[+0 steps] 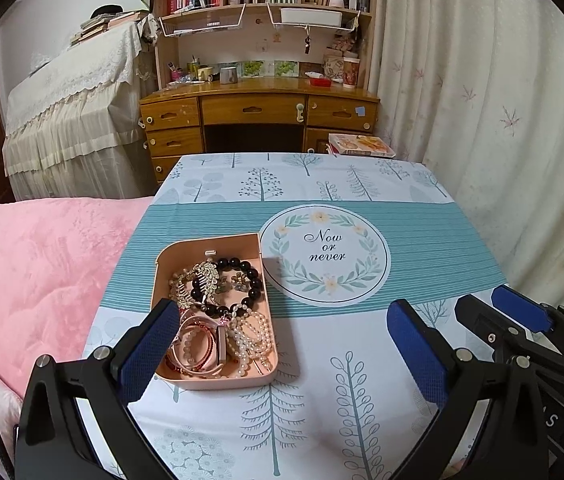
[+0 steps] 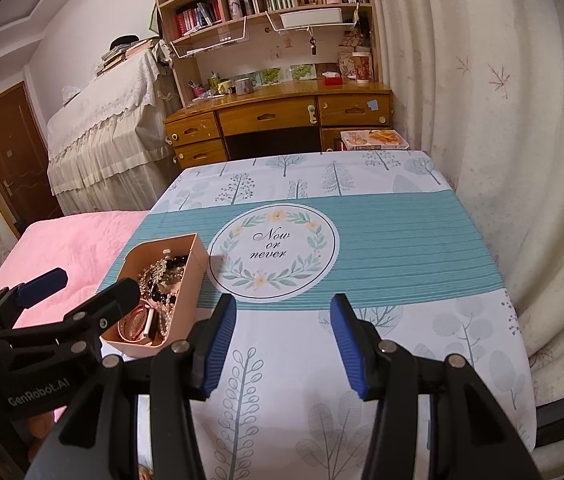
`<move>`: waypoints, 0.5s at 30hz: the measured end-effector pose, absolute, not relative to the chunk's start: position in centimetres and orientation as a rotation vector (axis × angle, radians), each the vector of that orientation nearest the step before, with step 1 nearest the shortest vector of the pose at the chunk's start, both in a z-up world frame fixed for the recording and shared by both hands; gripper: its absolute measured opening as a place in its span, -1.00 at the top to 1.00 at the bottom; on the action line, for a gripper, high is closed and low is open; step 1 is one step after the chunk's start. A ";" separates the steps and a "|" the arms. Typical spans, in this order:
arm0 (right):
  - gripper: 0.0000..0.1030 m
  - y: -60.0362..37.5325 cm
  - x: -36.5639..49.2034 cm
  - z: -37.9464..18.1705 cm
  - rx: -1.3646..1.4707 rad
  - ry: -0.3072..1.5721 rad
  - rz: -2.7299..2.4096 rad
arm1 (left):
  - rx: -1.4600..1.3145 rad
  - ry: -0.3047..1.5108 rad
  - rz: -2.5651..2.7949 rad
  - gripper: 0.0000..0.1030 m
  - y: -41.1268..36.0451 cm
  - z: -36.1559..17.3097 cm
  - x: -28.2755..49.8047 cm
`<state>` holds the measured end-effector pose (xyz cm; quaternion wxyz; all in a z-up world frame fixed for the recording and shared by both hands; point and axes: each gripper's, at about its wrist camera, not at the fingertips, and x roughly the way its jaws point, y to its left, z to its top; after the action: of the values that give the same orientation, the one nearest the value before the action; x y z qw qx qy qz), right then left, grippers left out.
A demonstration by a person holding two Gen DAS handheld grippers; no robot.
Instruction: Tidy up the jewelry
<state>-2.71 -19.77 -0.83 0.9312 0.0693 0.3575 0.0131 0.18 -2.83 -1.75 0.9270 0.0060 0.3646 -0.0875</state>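
Your jewelry sits piled in the pink tray [image 1: 218, 380] on the left half of the table [image 1: 362, 360]: a dark bead bracelet [image 1: 250, 280] toward the far end, a gold leaf-shaped piece [image 1: 198, 280] beside it, pearl strands [image 1: 250, 336] at the near right and pink bands [image 1: 198, 344] at the near left. Everything overlaps in one heap, and nothing lies on the cloth outside the tray.

That fits two stages: pieces gathered into the tray as the finished job, or a heap waiting for you to lay it out by kind. The pictures do not settle which, so judge before you reach.

Your left gripper [image 1: 282, 344] hovers just near of the tray with its fingers [image 1: 150, 344] wide apart and nothing between them; the left one overlaps the tray's near-left corner in the view. Your right gripper [image 2: 282, 344] hangs over bare cloth to the right of the tray, fingers likewise apart and empty.

If you do pick, the strands are tangled, so a single-piece pinch from above looks safest.

The left wrist view looks down into the tray and shows each piece; the right wrist view sees mostly the tray's side wall, and your left gripper hides part of the contents. It does show the printed wreath circle [image 2: 274, 252] whole.
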 end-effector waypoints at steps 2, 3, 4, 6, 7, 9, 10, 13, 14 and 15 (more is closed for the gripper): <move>0.04 -19.8 -2.7 -0.9 0.147 0.736 0.029 | 0.012 0.750 -0.179 -0.99 -2.9 -1.7 0.2; 0.04 -19.8 -2.7 -0.9 0.148 0.737 0.030 | 0.013 0.750 -0.178 -0.99 -2.9 -1.7 0.1; 0.04 -19.8 -2.7 -1.0 0.147 0.737 0.030 | 0.013 0.749 -0.177 -0.99 -2.9 -1.6 0.1; 0.04 -19.8 -2.7 -1.0 0.144 0.735 0.029 | 0.011 0.749 -0.178 -0.99 -2.9 -1.7 0.2; 0.04 -19.9 -2.7 -1.0 0.145 0.737 0.030 | 0.010 0.750 -0.177 -0.99 -2.9 -1.7 0.1; 0.04 -19.9 -2.7 -1.1 0.149 0.740 0.032 | 0.008 0.752 -0.177 -0.99 -2.8 -1.7 0.1; 0.04 -19.8 -2.7 -1.2 0.150 0.742 0.033 | 0.007 0.754 -0.176 -0.99 -2.8 -1.7 0.1; 0.04 -19.8 -2.6 -1.4 0.152 0.746 0.036 | 0.007 0.757 -0.174 -0.99 -2.8 -1.7 0.2; 0.04 -19.8 -2.6 -1.5 0.153 0.747 0.037 | 0.006 0.756 -0.174 -0.99 -2.8 -1.7 0.2; 0.04 -19.8 -2.6 -1.5 0.152 0.746 0.036 | 0.006 0.756 -0.174 -0.99 -2.8 -1.7 0.2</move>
<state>-2.61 -19.80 -1.47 0.9283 0.0742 0.3640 0.0173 0.20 -2.78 -1.73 0.9257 0.0029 0.3686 -0.0848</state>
